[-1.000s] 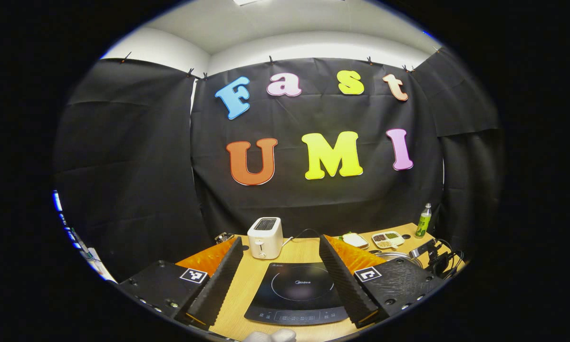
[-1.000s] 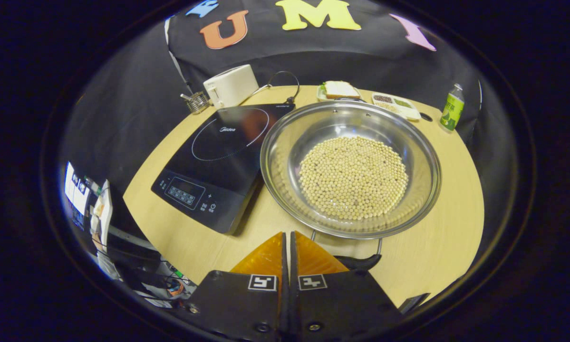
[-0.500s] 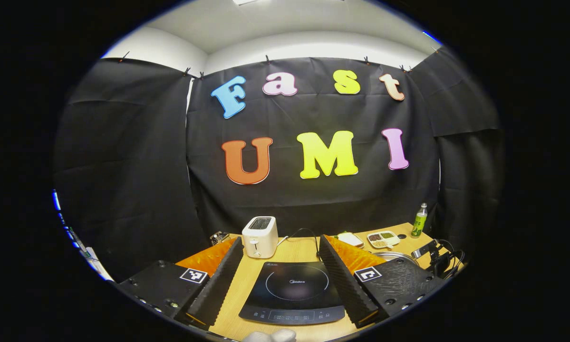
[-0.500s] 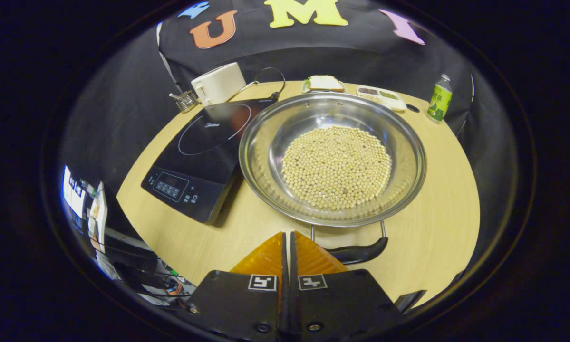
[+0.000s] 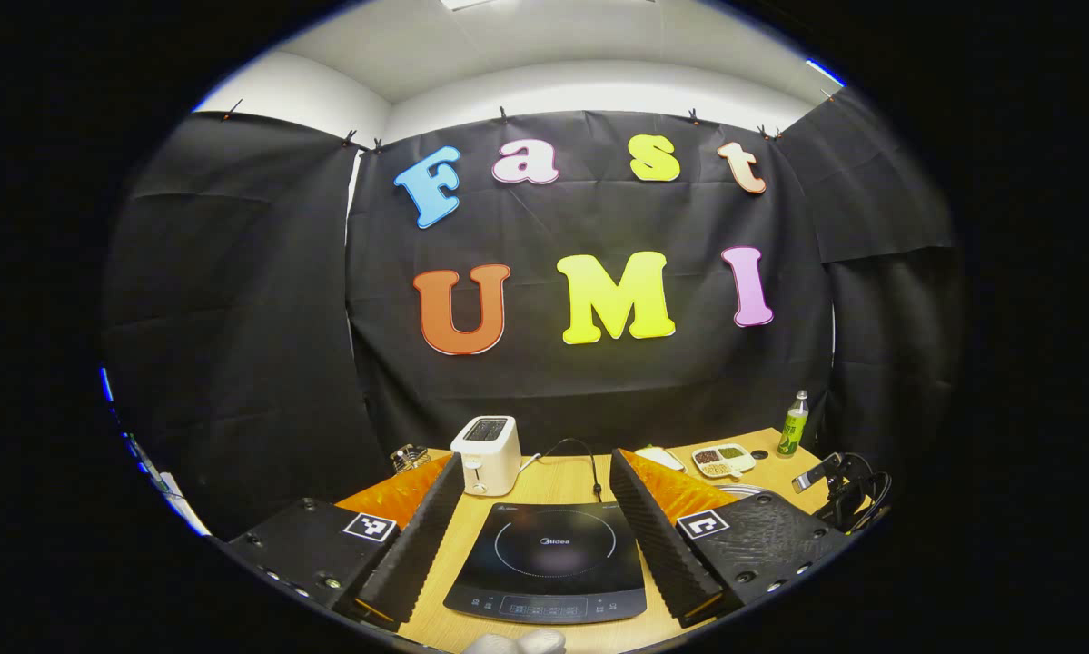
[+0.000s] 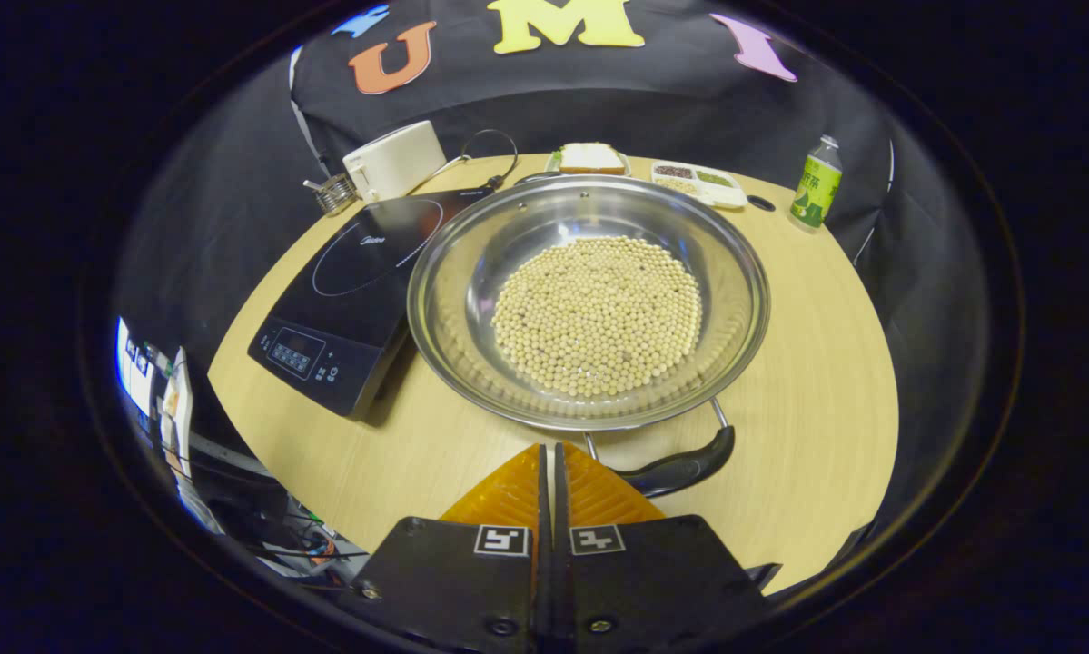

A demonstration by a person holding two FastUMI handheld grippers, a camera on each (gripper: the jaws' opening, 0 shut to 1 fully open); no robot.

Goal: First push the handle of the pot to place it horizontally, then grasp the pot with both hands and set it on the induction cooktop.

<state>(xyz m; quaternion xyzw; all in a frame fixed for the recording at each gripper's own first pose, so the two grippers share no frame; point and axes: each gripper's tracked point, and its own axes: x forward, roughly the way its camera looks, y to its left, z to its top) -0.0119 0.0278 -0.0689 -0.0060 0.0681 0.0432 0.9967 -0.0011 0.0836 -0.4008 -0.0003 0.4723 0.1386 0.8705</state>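
**Handle push underway, pot not yet on cooktop**

Right gripper (image 6: 549, 454): closed, holding nothing, tips just beside black handle (image 6: 680, 468). Handle swung right versus 1 s ago, looks nearly flat; pot (image 6: 588, 300) of beans just ahead on table (image 6: 816, 363), touching induction cooktop (image 6: 344, 291) edge. Left gripper (image 5: 535, 527): wide open, empty, above cooktop, drifted back a little. Likely next: two-handed grasp.

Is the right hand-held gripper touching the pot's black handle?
Cannot tell. In the right gripper view, the shut right hand-held gripper overlaps the handle; no contact or gap shows plainly.
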